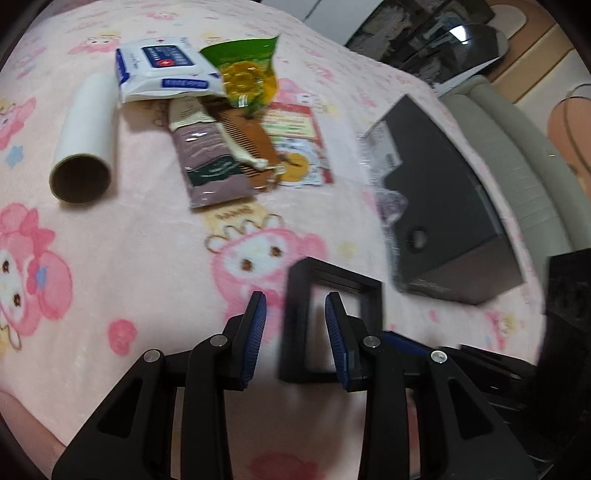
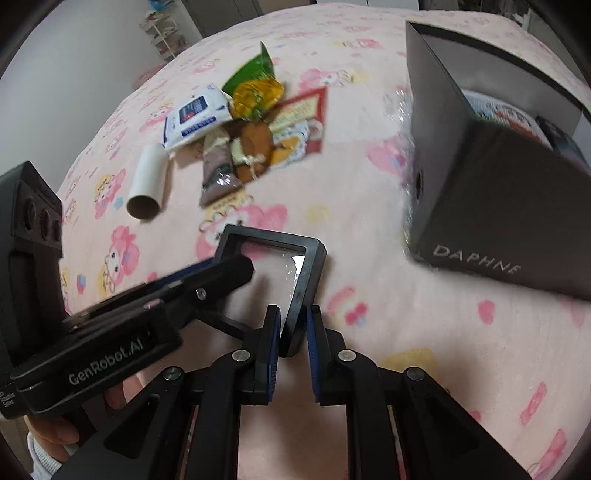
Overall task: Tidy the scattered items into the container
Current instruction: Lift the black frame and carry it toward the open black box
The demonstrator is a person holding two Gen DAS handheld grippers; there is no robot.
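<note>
A black square frame box with a clear film window (image 1: 295,317) (image 2: 312,273) is held up over the pink blanket. My right gripper (image 2: 293,328) is shut on its near right edge. My left gripper (image 1: 295,314) is open, its blue pads (image 1: 258,325) on either side of the frame's left edge without gripping it; it shows in the right wrist view (image 2: 207,273). The dark DAPHNE box (image 2: 498,206) (image 1: 450,206) stands open at the right, with items inside. A pile lies beyond: wipes pack (image 1: 162,68), green-yellow snack bag (image 1: 247,74), brown pouch (image 1: 210,162), comb (image 1: 251,147), red card (image 1: 299,144), paper roll (image 1: 86,136).
The pink cartoon-print blanket (image 1: 129,258) covers the bed. A grey cushioned edge (image 1: 517,133) and dark furniture lie beyond the box. A white shelf (image 2: 162,33) stands by the far wall.
</note>
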